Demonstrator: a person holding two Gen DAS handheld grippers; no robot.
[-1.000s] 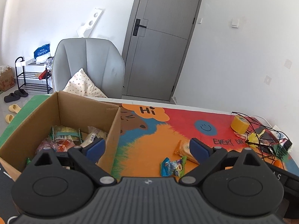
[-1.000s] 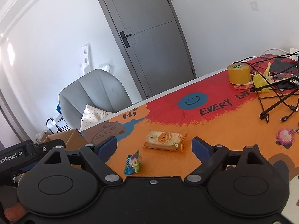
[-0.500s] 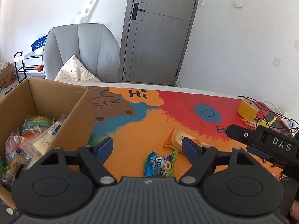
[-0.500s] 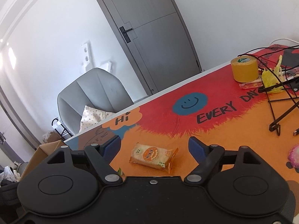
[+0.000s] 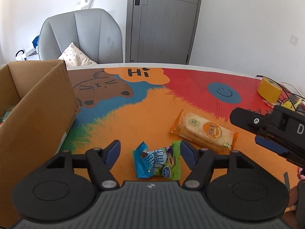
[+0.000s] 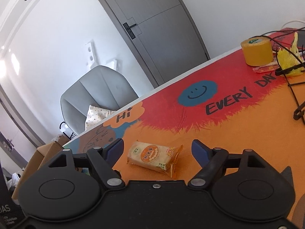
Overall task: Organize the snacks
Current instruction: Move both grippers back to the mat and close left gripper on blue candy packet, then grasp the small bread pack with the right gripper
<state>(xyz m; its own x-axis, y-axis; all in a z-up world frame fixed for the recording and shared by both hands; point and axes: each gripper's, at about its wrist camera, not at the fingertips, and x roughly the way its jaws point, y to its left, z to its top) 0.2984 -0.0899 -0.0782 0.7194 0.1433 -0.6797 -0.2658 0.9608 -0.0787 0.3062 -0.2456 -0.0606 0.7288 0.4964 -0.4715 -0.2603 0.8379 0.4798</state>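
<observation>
Now I am closing my left hand-held gripper (image 5: 149, 152) around the blue snack packet (image 5: 157, 160), not pinching yet; my right hand-held gripper (image 6: 158, 149) is spread around the orange rice cracker pack (image 6: 153, 157), which may slide away.

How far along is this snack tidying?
Some snacks already lie in the cardboard box. Neither is gripped yet: the left gripper, closing, frames the blue-green packet; the right gripper frames the orange cracker pack. Both remain to be boxed.
</observation>
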